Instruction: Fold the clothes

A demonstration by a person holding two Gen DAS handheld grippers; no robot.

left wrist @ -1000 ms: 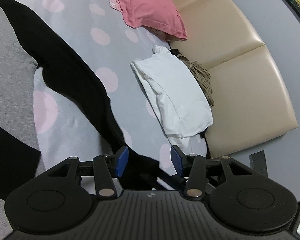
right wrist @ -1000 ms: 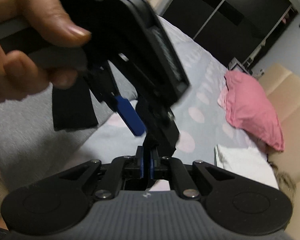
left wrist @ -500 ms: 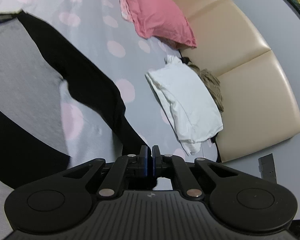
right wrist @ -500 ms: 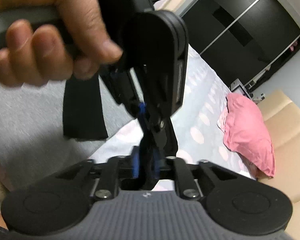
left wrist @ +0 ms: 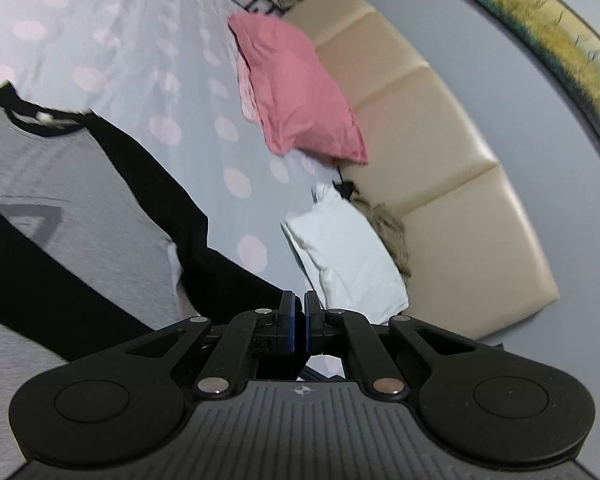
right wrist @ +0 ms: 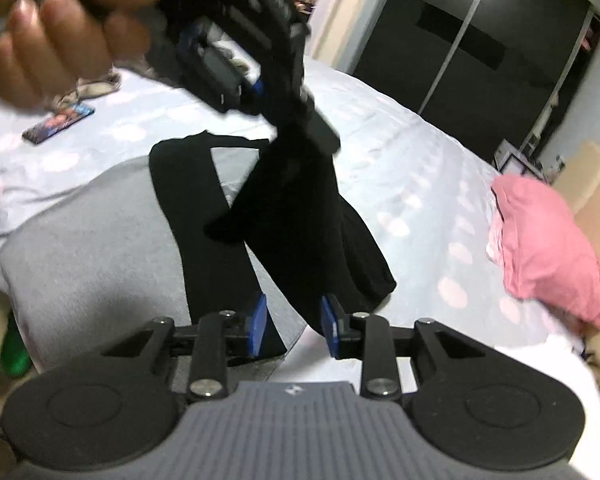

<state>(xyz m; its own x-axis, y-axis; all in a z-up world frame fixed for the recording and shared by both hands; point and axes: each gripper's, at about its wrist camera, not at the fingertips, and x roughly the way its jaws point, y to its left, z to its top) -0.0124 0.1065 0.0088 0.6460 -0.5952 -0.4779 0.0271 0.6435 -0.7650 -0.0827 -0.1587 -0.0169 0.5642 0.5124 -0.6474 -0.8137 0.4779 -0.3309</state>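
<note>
A grey shirt (left wrist: 60, 168) with black sleeves lies flat on the dotted bed sheet (left wrist: 148, 60). My left gripper (left wrist: 299, 312) is shut on the end of one black sleeve (left wrist: 172, 200), and the cloth runs from its pads back to the shoulder. In the right wrist view a hand holds that left gripper (right wrist: 300, 116) high, with the sleeve (right wrist: 300, 220) hanging from it over the shirt (right wrist: 80, 248). My right gripper (right wrist: 294, 324) sits low in front of the hanging sleeve. Its jaws are opening, and its blue pads stand apart without pressing on the cloth.
A pink pillow (left wrist: 300, 92), a folded white garment (left wrist: 348, 256) and a brown cloth (left wrist: 388, 220) lie along the beige padded headboard (left wrist: 440, 152). A small flat card (right wrist: 58, 122) lies on the far sheet. Dark wardrobe doors (right wrist: 480, 40) stand behind the bed.
My left gripper closed on the black sleeve end and rose with it, pulling it over the shirt. My right gripper's jaws went from shut to apart, letting go of the sleeve.
</note>
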